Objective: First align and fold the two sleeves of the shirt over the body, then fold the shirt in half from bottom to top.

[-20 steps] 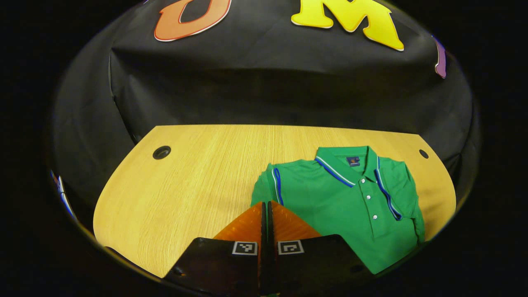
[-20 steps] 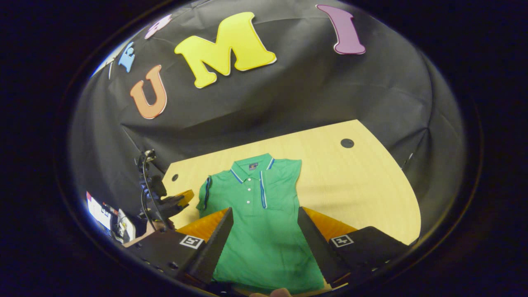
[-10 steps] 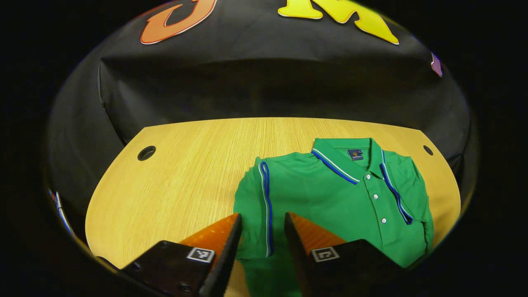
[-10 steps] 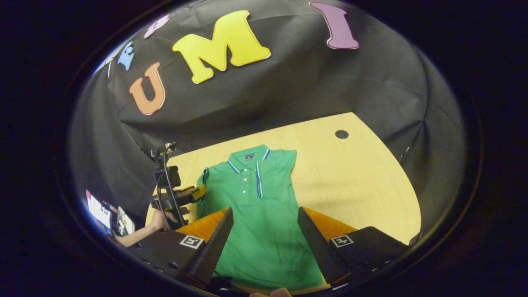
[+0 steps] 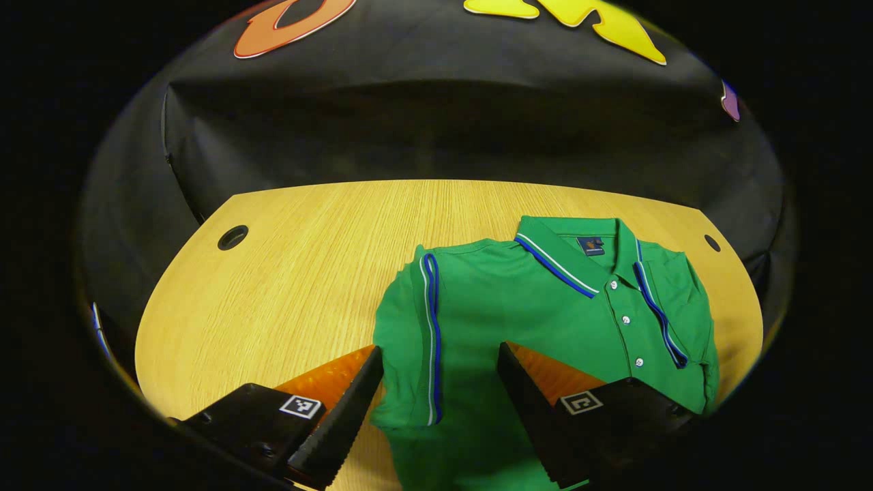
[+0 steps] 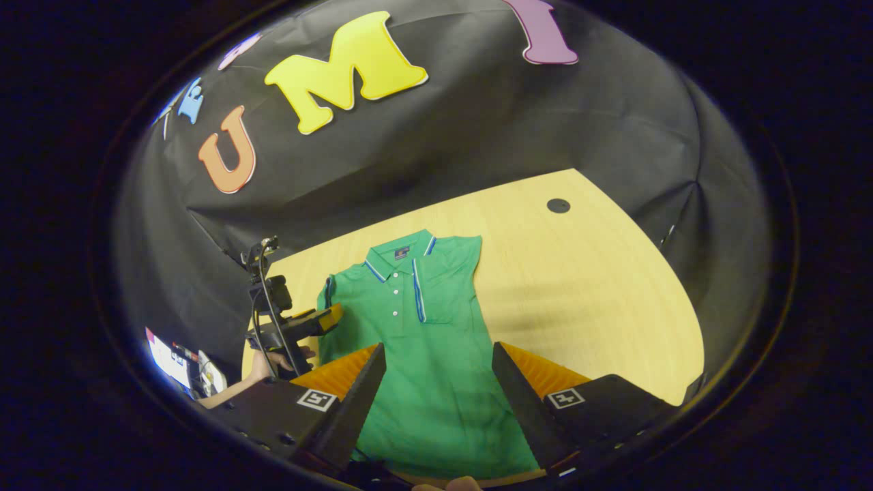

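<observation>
Black cloth hangs behind a pale wooden worktop (image 5: 286,273), and on it lies the green polo shirt (image 5: 545,307), face up, collar toward the top of the frame, sitting right of centre in the left gripper view and just left of centre in the right gripper view (image 6: 416,327).

The left gripper (image 5: 436,395) hovers low over the shirt's left-hand side, fingers spread wide and gripping nothing. Between them, at the bottom centre of its view, lies the sleeve with the blue-and-white stripe (image 5: 431,327), folded in over the body. It looks set down and let go, though a little rumpled at the lower edge.

Over to the right gripper (image 6: 436,389): it is released too, fingers well apart, hanging above the lower half of the shirt without touching it. In its view, at the lower left, the other gripper (image 6: 300,324) appears farther off at the shirt's edge, with a hand (image 6: 273,361) on its handle.

On the shirt's opposite side, the edge runs straight and narrow with no sleeve sticking out, so that sleeve appears tucked in as well.

So the judgement: the sleeve stage looks done or very nearly so. What is left is the second half, taking the hem at the bottom of the frame and bringing it up to the collar. The hem itself is mostly hidden behind the fingers.
</observation>
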{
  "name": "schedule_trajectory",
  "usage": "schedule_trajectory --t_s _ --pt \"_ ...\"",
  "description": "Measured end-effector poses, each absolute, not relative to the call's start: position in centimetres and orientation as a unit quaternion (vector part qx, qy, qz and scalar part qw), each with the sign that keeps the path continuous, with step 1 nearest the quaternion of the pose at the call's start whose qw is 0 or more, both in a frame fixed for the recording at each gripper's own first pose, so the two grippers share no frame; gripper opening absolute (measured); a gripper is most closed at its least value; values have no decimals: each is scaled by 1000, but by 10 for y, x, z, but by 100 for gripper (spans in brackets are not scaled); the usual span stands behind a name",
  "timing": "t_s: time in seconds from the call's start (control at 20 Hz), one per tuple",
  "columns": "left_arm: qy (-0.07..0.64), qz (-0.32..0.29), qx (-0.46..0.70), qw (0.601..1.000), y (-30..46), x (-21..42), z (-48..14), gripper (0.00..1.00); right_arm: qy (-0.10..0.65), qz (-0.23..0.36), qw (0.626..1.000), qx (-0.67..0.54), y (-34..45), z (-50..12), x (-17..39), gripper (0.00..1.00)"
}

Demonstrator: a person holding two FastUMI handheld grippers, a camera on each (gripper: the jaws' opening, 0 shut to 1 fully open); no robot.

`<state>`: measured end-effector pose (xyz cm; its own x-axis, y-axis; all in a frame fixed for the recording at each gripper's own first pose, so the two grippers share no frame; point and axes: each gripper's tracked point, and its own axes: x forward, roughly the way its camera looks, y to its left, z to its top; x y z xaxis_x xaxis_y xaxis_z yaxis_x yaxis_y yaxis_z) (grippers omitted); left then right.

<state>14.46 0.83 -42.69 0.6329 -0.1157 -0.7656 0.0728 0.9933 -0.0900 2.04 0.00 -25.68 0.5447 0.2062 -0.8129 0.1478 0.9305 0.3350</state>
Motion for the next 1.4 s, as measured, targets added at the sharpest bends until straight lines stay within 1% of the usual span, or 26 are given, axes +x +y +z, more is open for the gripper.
schedule_trajectory --t_s 0.05,0.1,0.15,0.2,0.3,0.4,0.45,0.5,0.55,0.85,0.9,0.95,1.2,1.3,1.35,1.4 --pt "430 -52 -24 901 8 145 -432 100 481 17 856 191 1 -260 20 96" --pt "432 -47 -21 900 11 144 -435 98 487 17 851 196 4 -264 21 96" --pt "422 -47 -24 905 13 148 -433 86 495 17 846 199 5 -268 18 95" --pt "417 -43 -25 908 15 153 -436 82 498 18 843 202 6 -270 17 95" --pt "417 -44 -33 907 15 149 -432 38 504 15 840 198 2 -276 15 96" --pt "407 -46 -37 911 15 152 -429 33 514 10 833 205 0 -280 12 96" --pt "400 -41 -39 915 17 154 -424 21 515 6 831 210 -3 -282 12 95" --pt "394 -43 -44 917 17 155 -421 11 515 3 830 214 -5 -282 14 96" --pt "387 -50 -52 919 13 156 -416 6 515 3 830 215 -6 -282 14 95" --pt "364 -65 -67 927 7 160 -386 6 521 6 823 226 -4 -282 13 96" --pt "359 -65 -74 928 1 161 -377 6 521 7 823 227 -4 -280 14 91" --pt "355 -66 -79 929 -8 160 -368 6 520 8 823 228 -4 -278 12 96" --pt "359 -100 -100 922 -89 156 -344 6 506 3 832 228 -16 -264 12 95" --pt "354 -101 -90 926 -101 154 -333 13 498 -1 837 226 -24 -258 11 96" --pt "348 -100 -90 928 -102 153 -325 25 493 -3 841 223 -29 -254 9 95" --pt "341 -98 -93 930 -101 152 -318 44 487 -4 845 219 -33 -252 10 95"
